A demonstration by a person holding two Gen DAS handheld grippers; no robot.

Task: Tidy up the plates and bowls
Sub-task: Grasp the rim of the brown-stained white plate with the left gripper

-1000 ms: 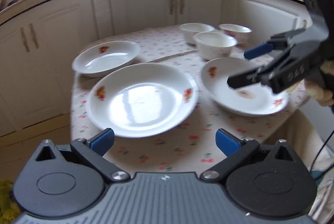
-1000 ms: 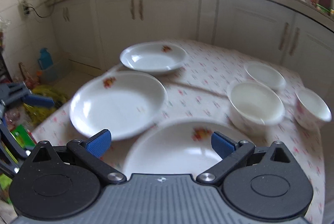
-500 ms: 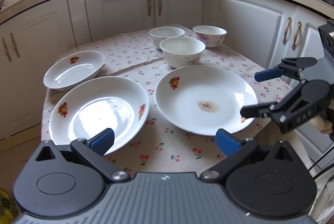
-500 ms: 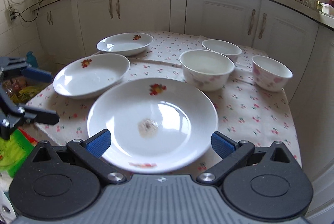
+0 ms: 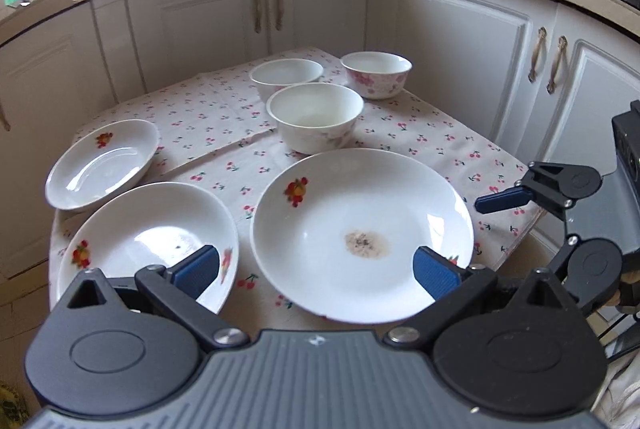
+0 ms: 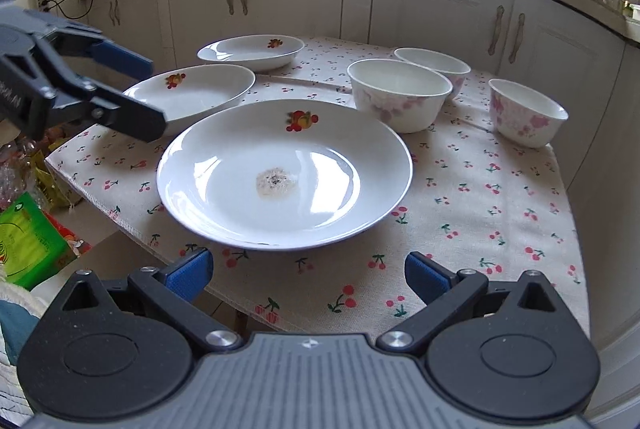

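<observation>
Large plate [image 6: 284, 173]: glazed ceramic, stiff, slippery, breakable; centre tabletop [image 6: 480, 197], bowls at 1 o'clock. Grip the rim. Left claw [image 5: 316, 269] and right claw [image 6: 308, 271] spread, empty.

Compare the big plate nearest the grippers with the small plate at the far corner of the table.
The big plate is wider than the small plate. The big plate has a brownish speckled stain at its centre; the small plate looks clean. The big plate lies by the near edge of the tablecloth, the small plate at the far left corner. Both are white, shallow, printed with a red-and-orange fruit motif, and lie flat, not stacked.
</observation>
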